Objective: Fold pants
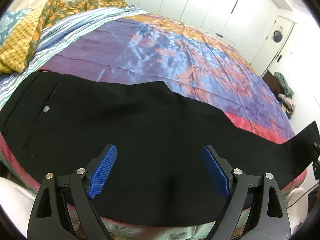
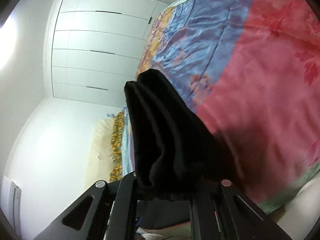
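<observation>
Black pants [image 1: 120, 124] lie flat across the near edge of the bed, waistband and a back pocket with a grey button to the left, legs running right. My left gripper [image 1: 160, 168] is open, its blue pads [image 1: 104, 170] hovering over the middle of the pants. In the right wrist view the leg end of the pants [image 2: 166, 140] is bunched and lifted off the bed, and my right gripper [image 2: 172, 188] is shut on it; its fingertips are hidden by the cloth. The right gripper also shows at the far right of the left wrist view [image 1: 317, 160], at the leg hem.
A colourful satin bedspread [image 1: 180, 50] covers the bed. A yellow and orange patterned cloth [image 1: 40, 24] is heaped at the back left by the pillows. White wardrobe doors [image 1: 200, 0] stand beyond the bed. Clothes pile [image 1: 284, 88] at the right.
</observation>
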`<control>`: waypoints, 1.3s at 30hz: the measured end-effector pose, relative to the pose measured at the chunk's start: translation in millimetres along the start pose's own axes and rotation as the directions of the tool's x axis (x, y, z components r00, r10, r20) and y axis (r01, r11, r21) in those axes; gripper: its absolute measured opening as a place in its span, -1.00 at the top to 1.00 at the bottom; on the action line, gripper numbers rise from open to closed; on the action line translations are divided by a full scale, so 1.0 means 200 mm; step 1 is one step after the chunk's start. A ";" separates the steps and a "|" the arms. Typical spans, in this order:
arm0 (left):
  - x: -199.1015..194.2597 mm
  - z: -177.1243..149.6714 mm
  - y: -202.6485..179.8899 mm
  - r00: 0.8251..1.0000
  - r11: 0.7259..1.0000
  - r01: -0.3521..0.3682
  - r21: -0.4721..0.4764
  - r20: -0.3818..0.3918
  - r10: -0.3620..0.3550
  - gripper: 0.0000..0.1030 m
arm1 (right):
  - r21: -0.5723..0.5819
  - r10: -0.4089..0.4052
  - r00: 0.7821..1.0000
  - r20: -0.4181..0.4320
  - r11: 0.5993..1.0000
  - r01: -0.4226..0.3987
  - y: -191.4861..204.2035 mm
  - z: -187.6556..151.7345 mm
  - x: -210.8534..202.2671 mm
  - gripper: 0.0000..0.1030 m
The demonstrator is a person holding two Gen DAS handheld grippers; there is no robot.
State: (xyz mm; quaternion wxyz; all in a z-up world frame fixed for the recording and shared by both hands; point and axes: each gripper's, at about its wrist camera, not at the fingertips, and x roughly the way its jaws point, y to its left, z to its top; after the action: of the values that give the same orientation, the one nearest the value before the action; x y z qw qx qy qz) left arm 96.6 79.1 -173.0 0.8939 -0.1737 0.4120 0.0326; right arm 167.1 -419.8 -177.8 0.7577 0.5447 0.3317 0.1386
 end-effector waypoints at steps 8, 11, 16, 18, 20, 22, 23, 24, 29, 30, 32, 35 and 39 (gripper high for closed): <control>-0.01 0.01 0.03 1.000 0.999 0.011 -0.031 0.011 -0.011 -0.72 | 0.040 0.095 0.990 -0.107 0.995 -0.092 0.14 -0.24 0.29 0.81; 0.00 0.00 0.05 1.000 0.999 0.008 -0.041 0.003 -0.008 -0.72 | 0.070 0.121 0.982 -0.147 0.991 -0.112 0.17 -0.35 0.46 0.81; -0.02 0.01 0.07 1.000 0.998 0.008 -0.061 0.010 -0.008 -0.72 | 0.137 0.142 0.976 -0.168 0.983 -0.119 0.17 -0.48 0.71 0.81; -0.02 0.01 0.09 1.000 0.997 0.013 -0.075 0.013 -0.012 -0.72 | 0.129 0.131 0.976 -0.175 0.986 -0.109 0.20 -0.54 0.80 0.81; -0.02 0.02 0.10 1.000 0.996 0.019 -0.091 0.012 -0.018 -0.72 | 0.066 0.093 0.975 -0.203 0.995 -0.081 0.25 -0.63 0.90 0.80; -0.01 0.02 0.12 1.000 0.994 0.023 -0.103 0.008 -0.022 -0.72 | -0.013 0.050 0.967 -0.251 0.998 -0.055 0.30 -0.74 1.03 0.80; -0.01 0.02 0.12 1.000 0.994 0.022 -0.104 0.005 -0.021 -0.72 | -0.065 0.020 0.961 -0.275 0.997 -0.040 0.31 -0.79 1.10 0.80; -0.01 0.01 0.12 1.000 0.995 0.019 -0.102 0.003 -0.019 -0.72 | -0.158 -0.032 0.953 -0.303 0.987 -0.017 0.34 -0.88 1.18 0.80; -0.01 0.01 0.10 1.000 0.997 0.013 -0.081 -0.005 -0.014 -0.72 | -0.640 -0.339 0.869 -0.361 0.767 0.034 0.44 -1.28 1.47 0.39; -0.01 0.01 0.10 1.000 0.997 0.021 -0.079 -0.006 -0.021 -0.72 | -0.702 -0.387 0.850 -0.356 0.712 0.030 0.44 -1.34 1.50 0.20; -0.02 0.00 0.09 0.999 0.996 0.044 -0.082 -0.011 -0.045 -0.72 | -0.805 -0.436 0.839 -0.327 0.594 -0.005 0.48 -1.46 1.47 -0.42; -0.03 0.00 0.08 0.985 0.980 0.164 -0.112 -0.030 -0.169 -0.72 | -0.897 -0.403 0.879 -0.255 0.437 -0.060 0.58 -1.52 1.25 -0.65; 0.00 0.01 -0.01 0.920 0.917 0.367 -0.154 -0.083 -0.383 -0.72 | -0.960 -0.350 0.930 -0.110 0.280 -0.008 0.62 -1.56 0.89 -0.83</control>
State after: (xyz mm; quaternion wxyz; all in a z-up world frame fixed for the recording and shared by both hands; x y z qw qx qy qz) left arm 97.4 78.1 -171.4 0.8453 -0.3114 0.4169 -0.1213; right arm 114.5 -43.6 -185.6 0.8813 -0.0762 0.3530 0.3048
